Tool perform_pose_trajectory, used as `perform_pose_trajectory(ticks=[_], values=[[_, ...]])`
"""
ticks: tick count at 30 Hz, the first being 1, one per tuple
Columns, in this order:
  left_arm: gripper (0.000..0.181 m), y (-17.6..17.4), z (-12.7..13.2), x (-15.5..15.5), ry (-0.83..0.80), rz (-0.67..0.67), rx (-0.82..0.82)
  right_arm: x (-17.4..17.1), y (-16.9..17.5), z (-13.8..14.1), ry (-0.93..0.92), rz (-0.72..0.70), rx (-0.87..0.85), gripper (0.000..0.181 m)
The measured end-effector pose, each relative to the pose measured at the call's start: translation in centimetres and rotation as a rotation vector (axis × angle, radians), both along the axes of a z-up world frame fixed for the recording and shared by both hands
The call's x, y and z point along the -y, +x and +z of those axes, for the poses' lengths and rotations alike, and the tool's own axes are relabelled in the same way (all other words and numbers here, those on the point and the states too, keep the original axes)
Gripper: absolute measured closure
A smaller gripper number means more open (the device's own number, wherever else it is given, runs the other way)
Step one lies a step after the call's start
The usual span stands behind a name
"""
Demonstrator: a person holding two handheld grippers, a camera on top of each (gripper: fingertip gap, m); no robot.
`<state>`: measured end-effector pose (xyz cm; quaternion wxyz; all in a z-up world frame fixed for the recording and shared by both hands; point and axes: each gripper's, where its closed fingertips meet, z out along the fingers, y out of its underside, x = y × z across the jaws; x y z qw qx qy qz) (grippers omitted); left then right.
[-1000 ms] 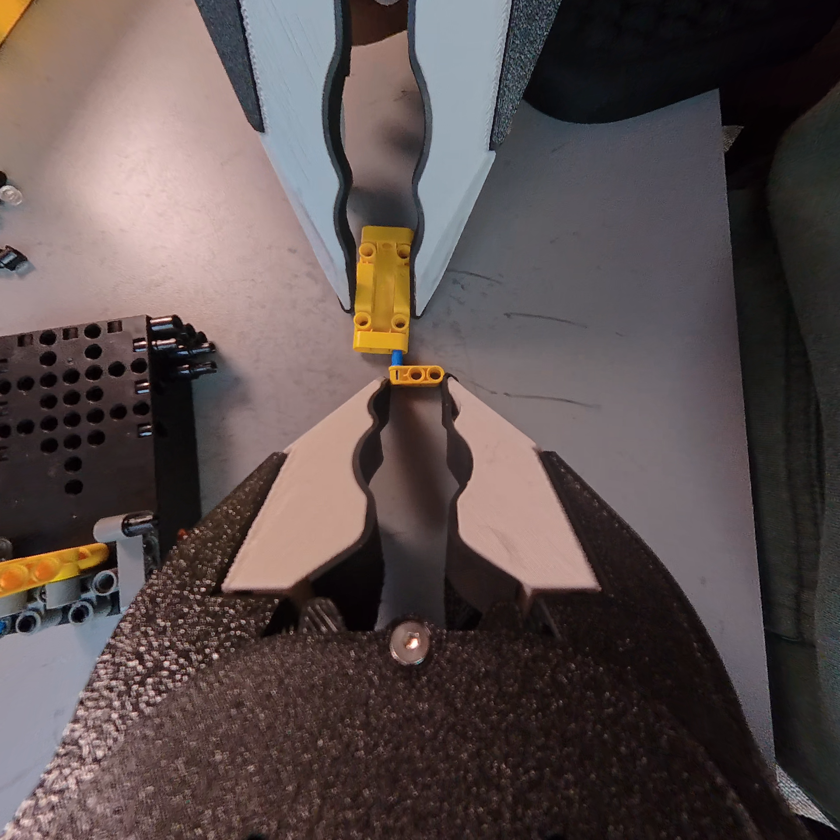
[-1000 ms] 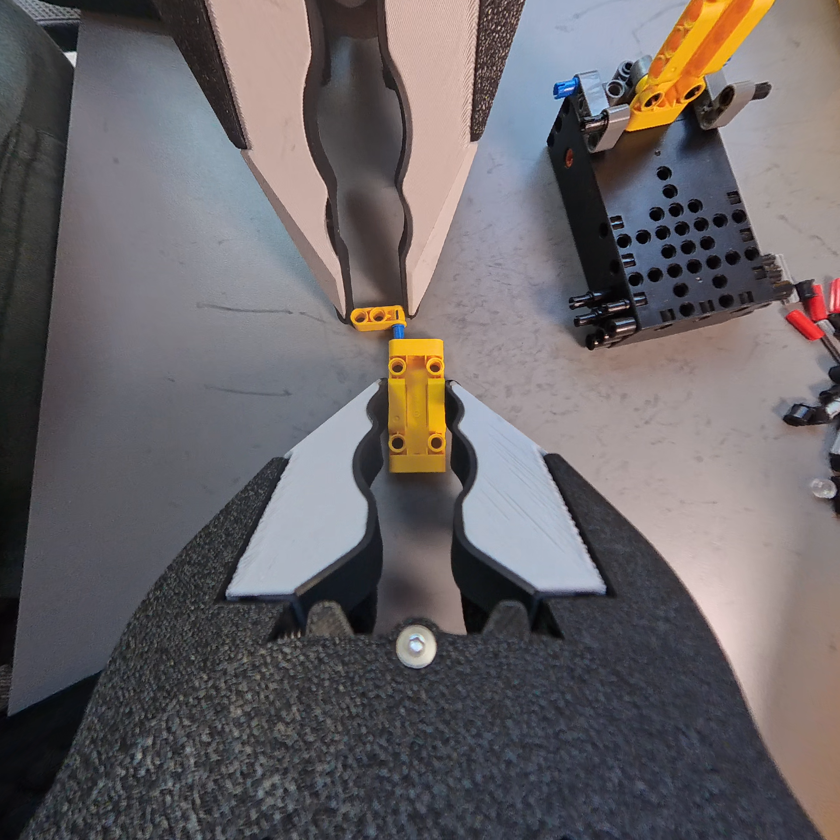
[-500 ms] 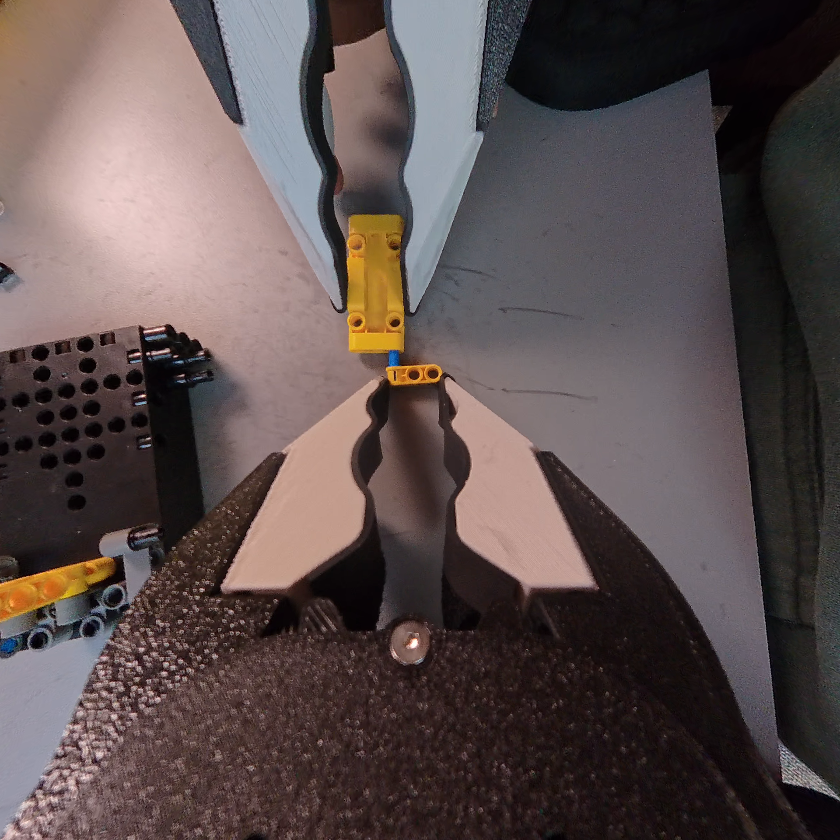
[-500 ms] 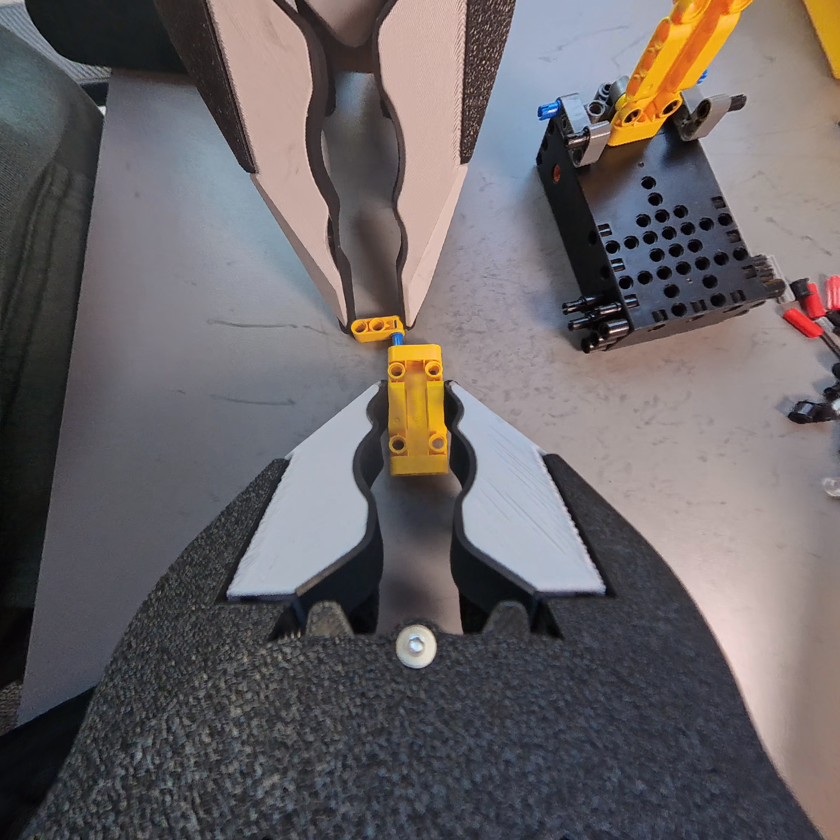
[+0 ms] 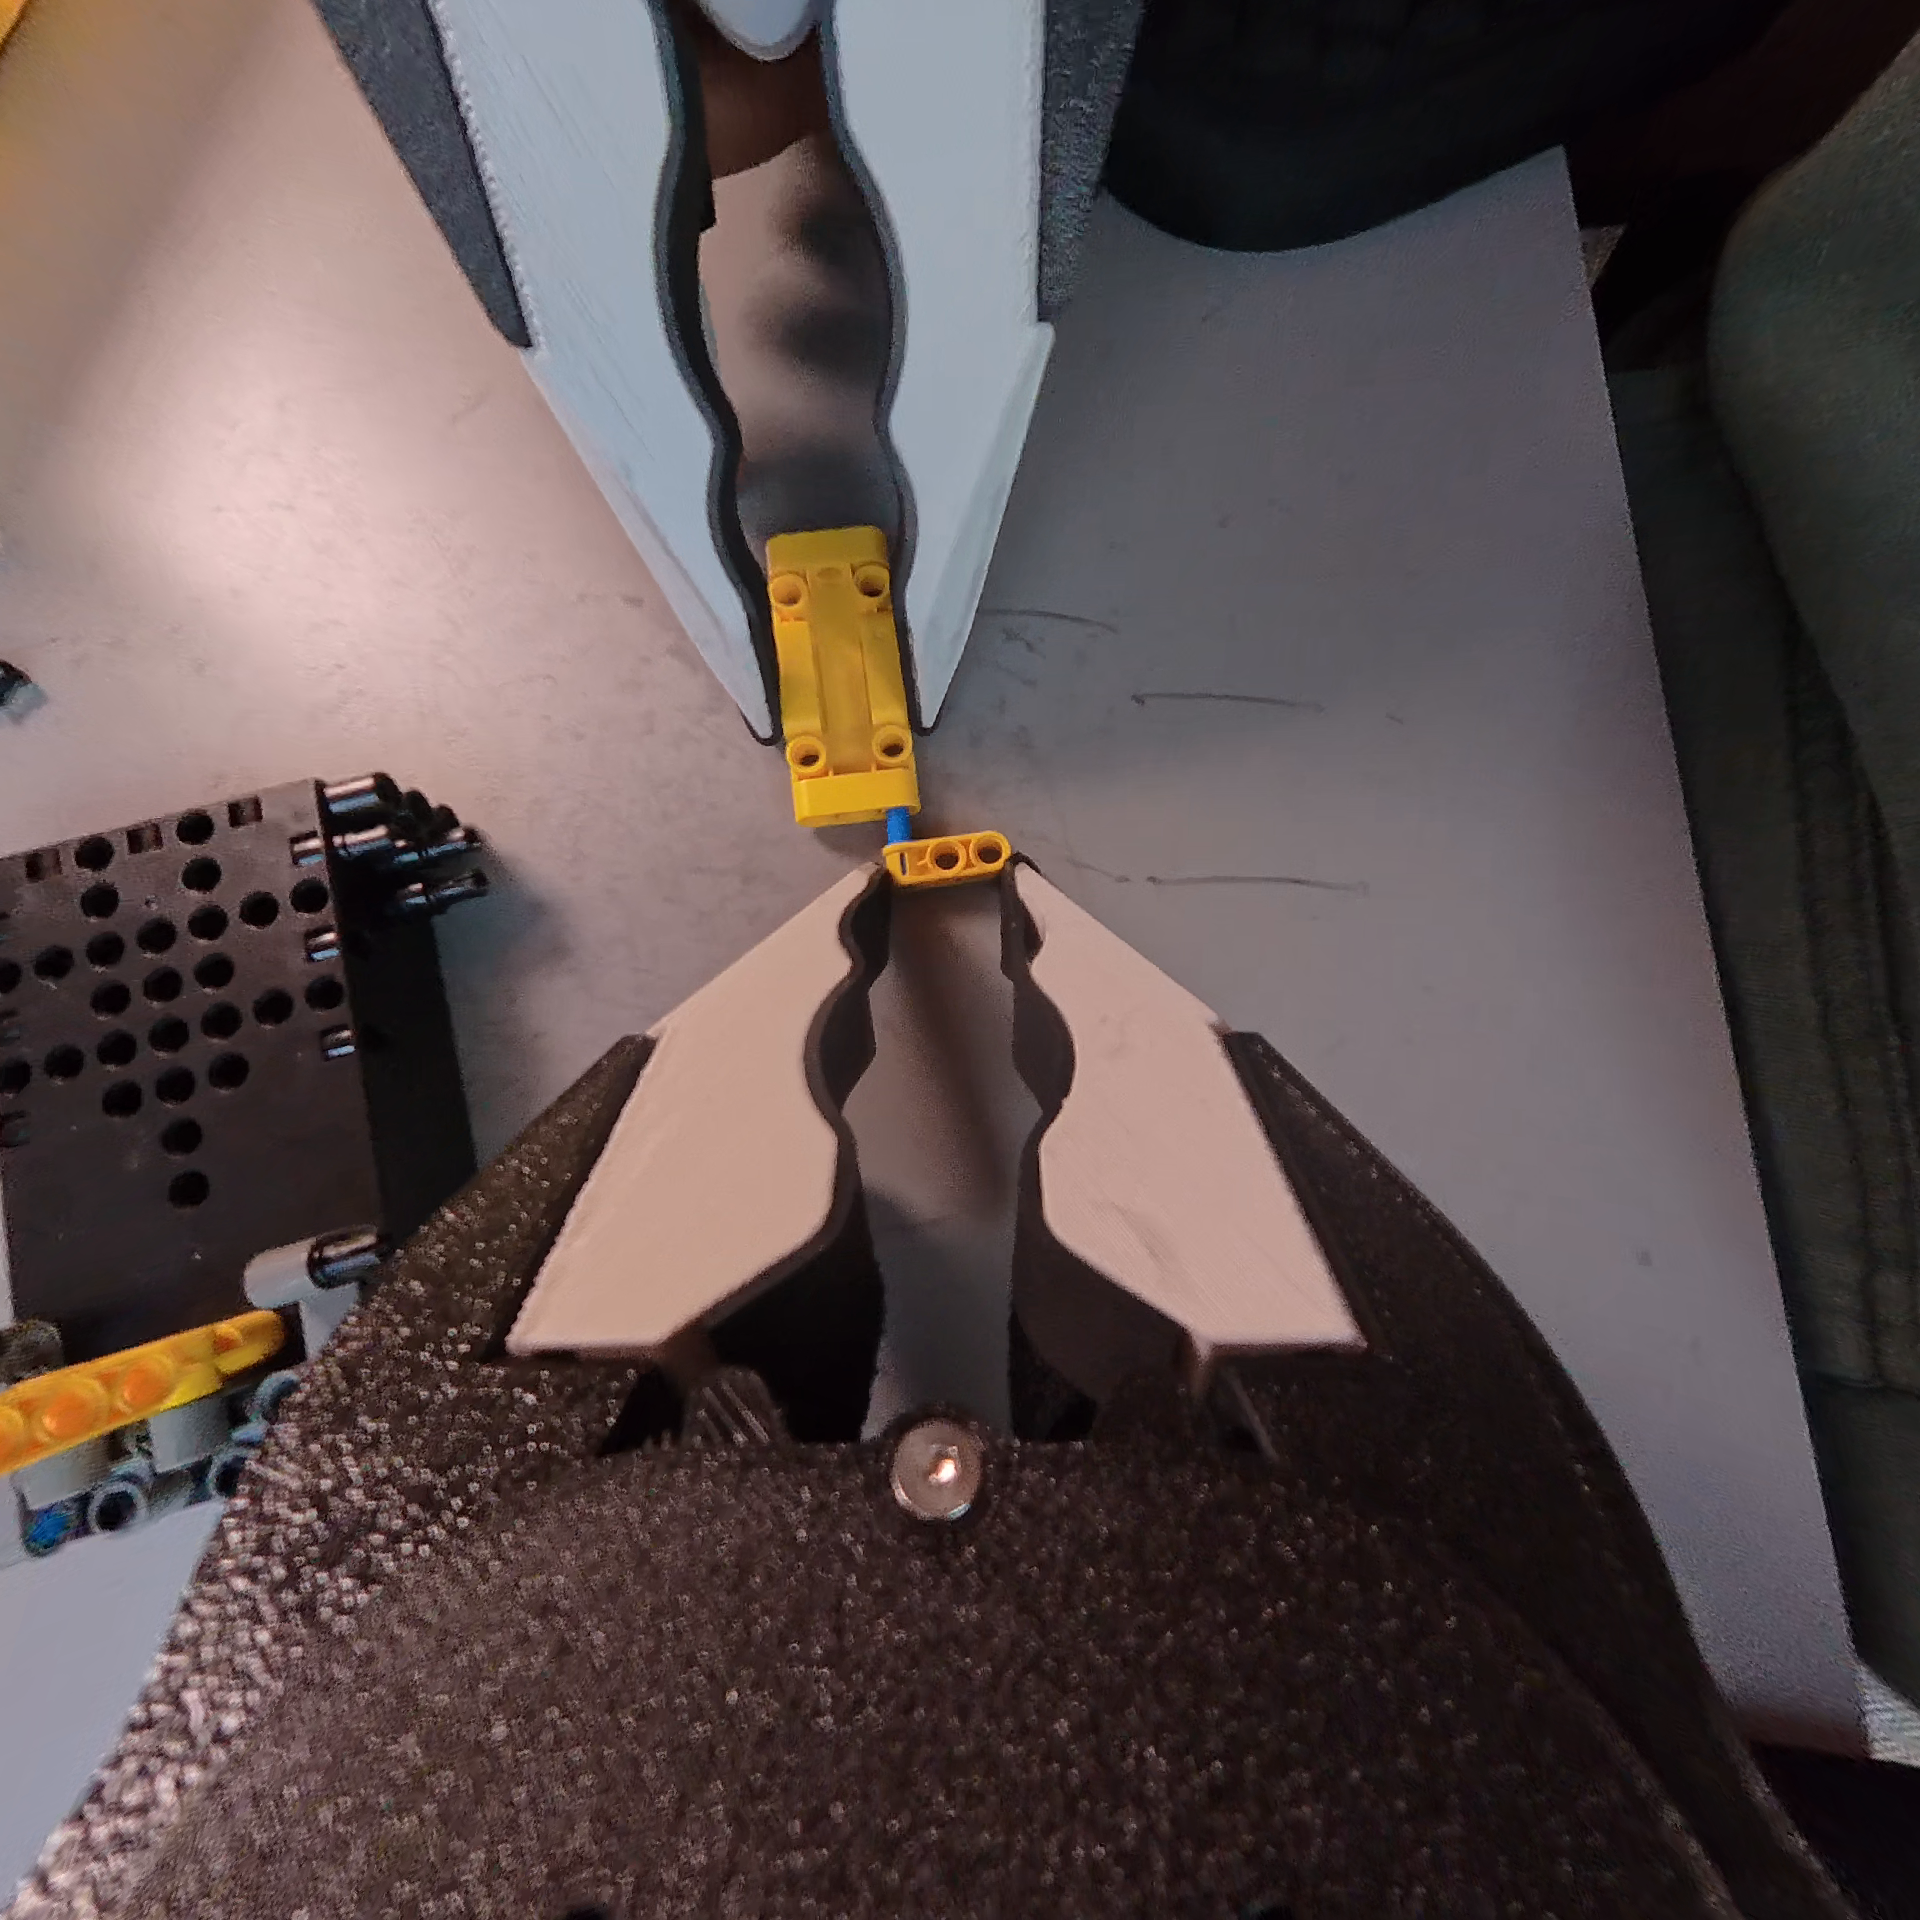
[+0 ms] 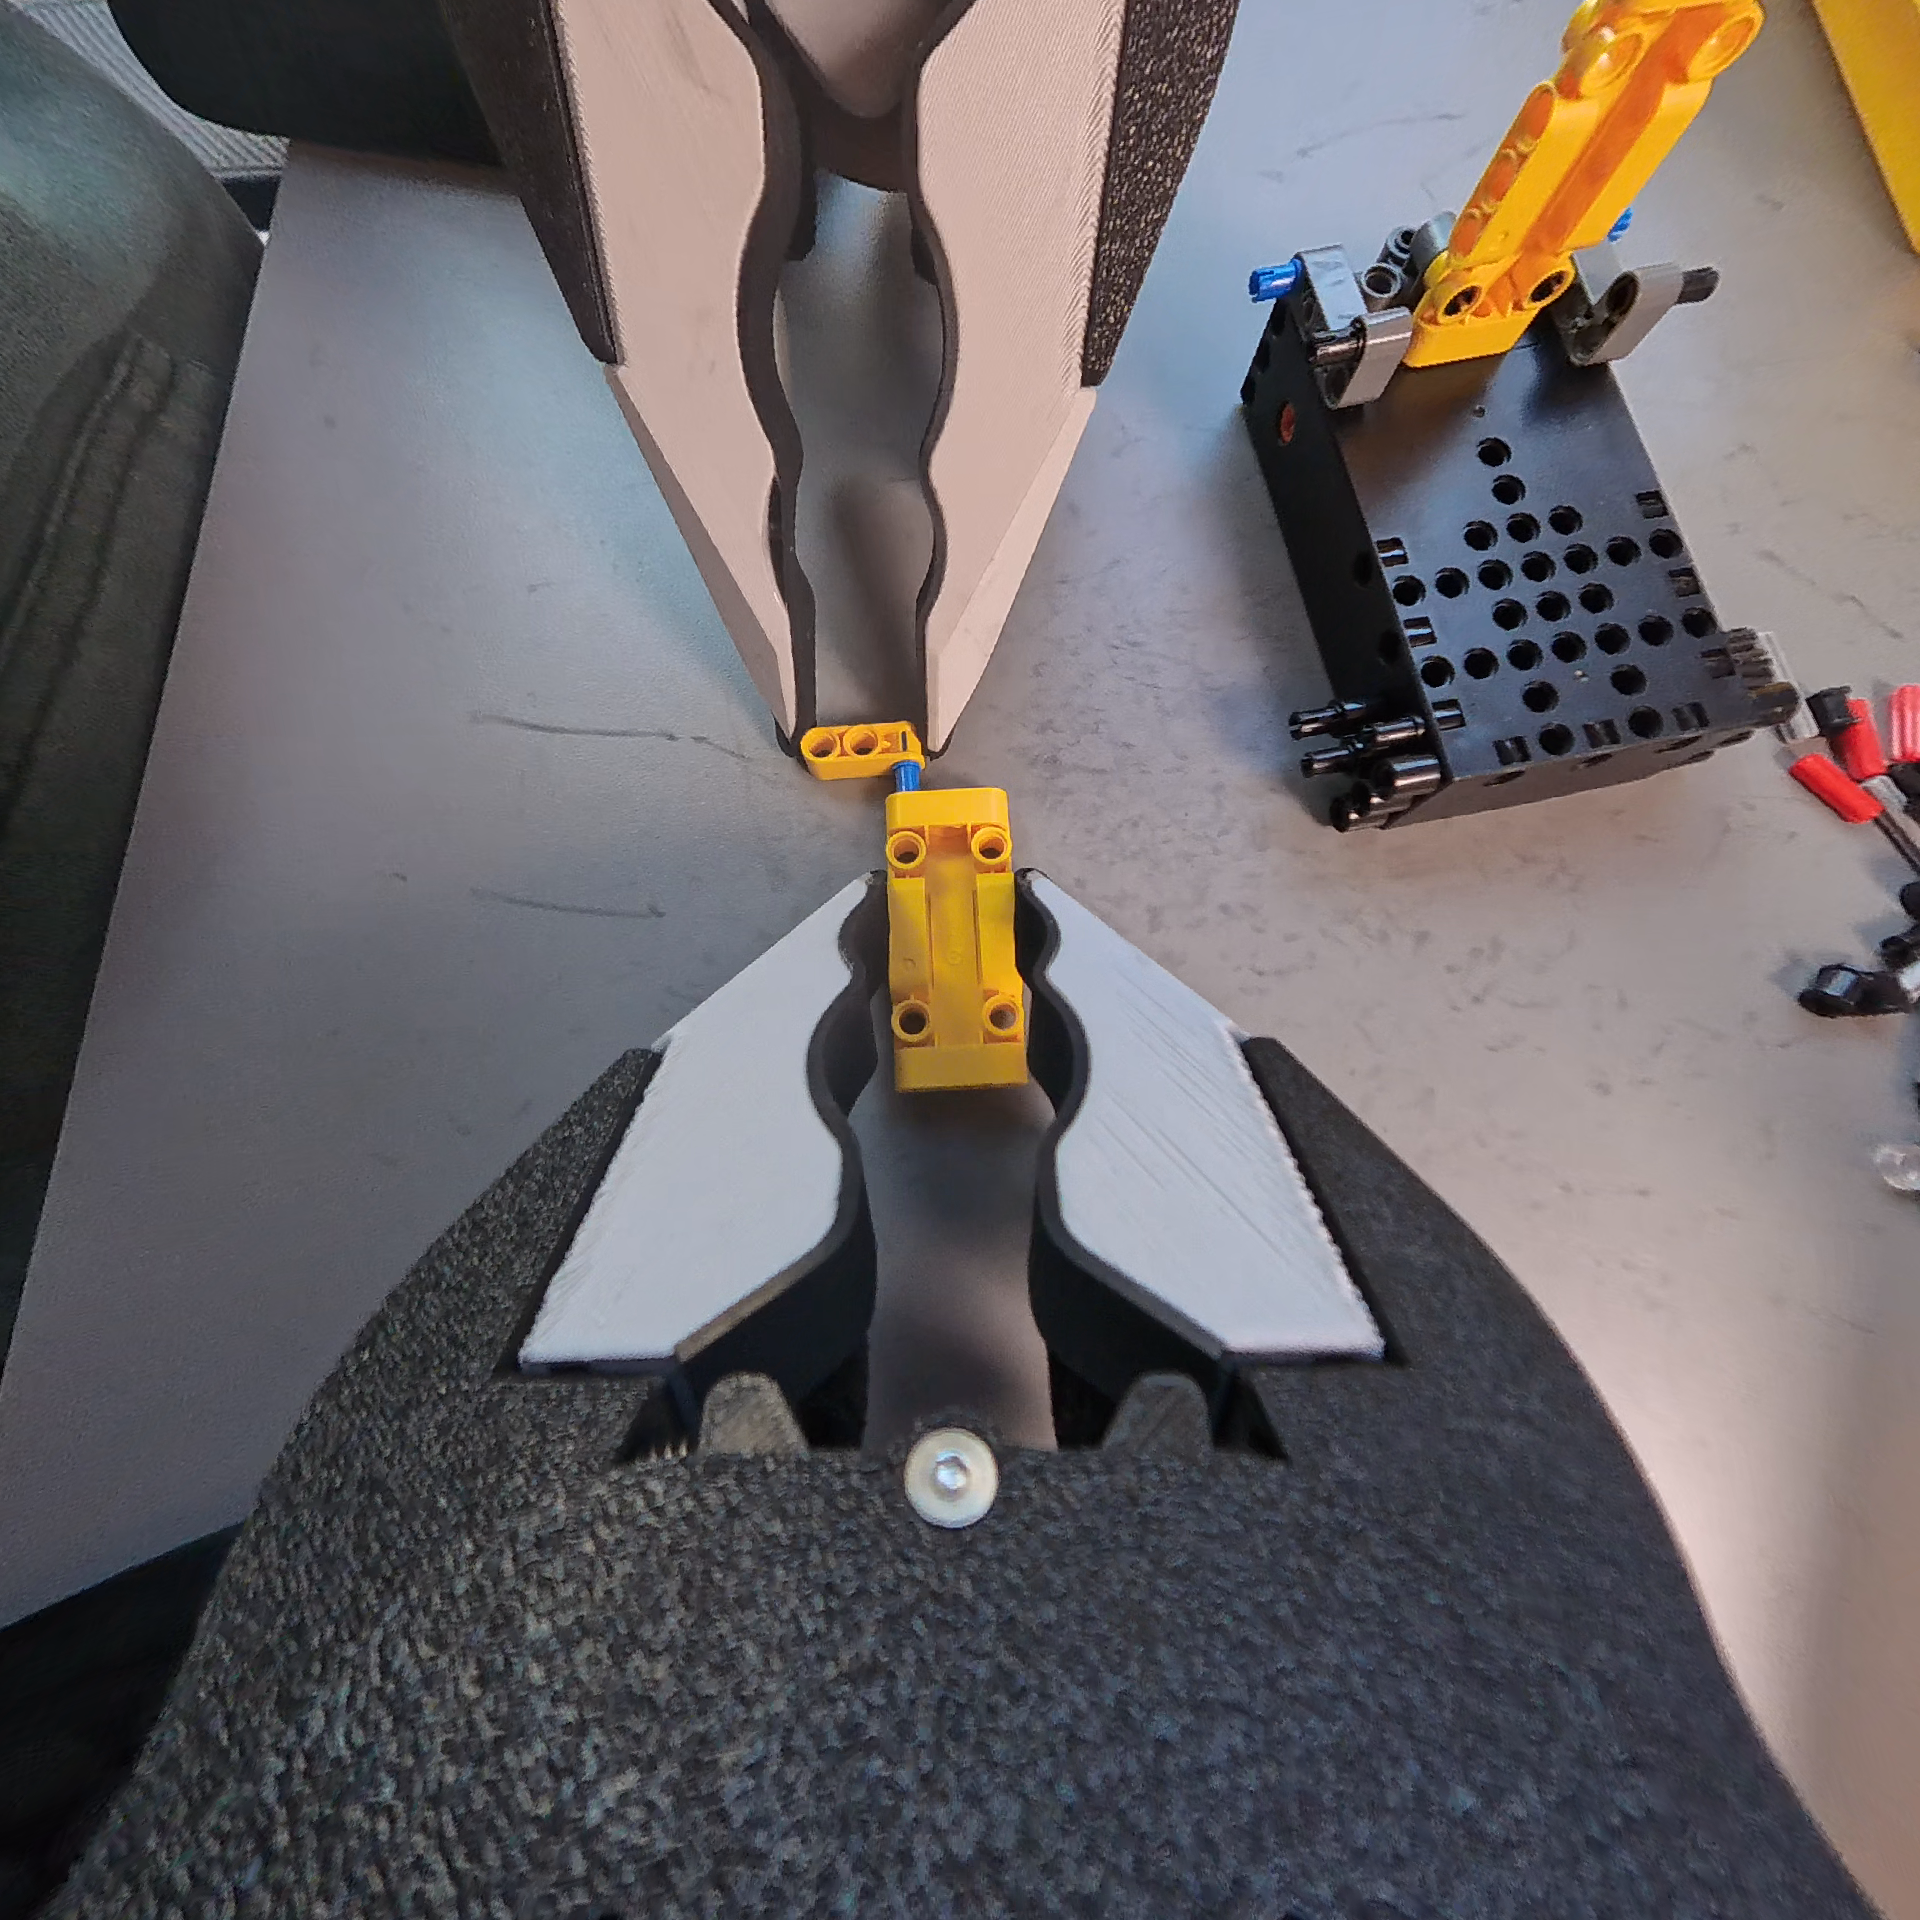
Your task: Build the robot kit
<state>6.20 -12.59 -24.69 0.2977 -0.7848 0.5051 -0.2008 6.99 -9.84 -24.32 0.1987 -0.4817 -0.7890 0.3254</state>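
Observation:
My left gripper point(image 5: 948, 878) is shut on a small yellow three-hole beam point(image 5: 948, 858) at its fingertips. My right gripper point(image 6: 949, 883) is shut on a yellow rectangular block point(image 6: 951, 935) with holes at its corners. The two grippers face each other tip to tip just above the grey table point(image 5: 1299, 520). A short blue pin point(image 6: 907, 774) spans the small gap between the beam point(image 6: 857, 748) and the block. From the left wrist view the block point(image 5: 844, 675) sits slightly tilted between the white fingers point(image 5: 966, 468) of the right gripper.
A black perforated block point(image 6: 1527, 592) with black pins on its side and a long yellow beam point(image 6: 1558, 177) on grey connectors stands on the table; it also shows in the left wrist view point(image 5: 187, 1039). Red and black loose pins point(image 6: 1839, 769) lie beyond it. Grey-green upholstery point(image 5: 1818, 831) borders the table edge.
Both grippers keep their hold and stay tip to tip. The yellow block has tilted a little against the beam, and the black block has drifted slightly in both views.

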Motion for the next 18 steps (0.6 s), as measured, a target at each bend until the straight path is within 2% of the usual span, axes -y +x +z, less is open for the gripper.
perform_pose_trajectory(ticks=[1,3,5,6,8,11,15,18], values=[[0.162,0.1,0.0,0.1,0.024,-0.029,-0.011,0.0,0.0,-0.1,0.016,0.01,0.002,0.158],[0.181,0.7,0.2,0.5,0.014,-0.064,0.03,0.0,-0.2,-0.1,0.033,-0.001,0.005,0.158],[0.181,2.5,0.0,1.5,0.001,-0.124,0.05,1.7,-1.1,0.3,-0.029,0.031,-0.027,0.158],[0.181,2.7,0.0,1.4,0.011,-0.126,0.004,2.0,-1.4,-0.2,0.042,0.064,-0.016,0.157],[0.181,1.8,0.3,0.3,0.034,-0.048,-0.036,1.1,-1.3,-0.1,0.123,0.07,0.016,0.158],[0.181,0.2,0.3,-0.1,0.02,0.018,0.002,0.5,-0.7,-0.1,0.096,0.032,0.011,0.157],[0.181,-0.6,0.2,-0.2,0.013,0.055,0.024,0.2,-0.7,-0.1,0.074,-0.01,-0.005,0.157],[0.174,-0.9,0.7,-0.4,0.011,0.081,0.051,-0.4,-0.2,0.3,0.069,-0.033,-0.016,0.155]])
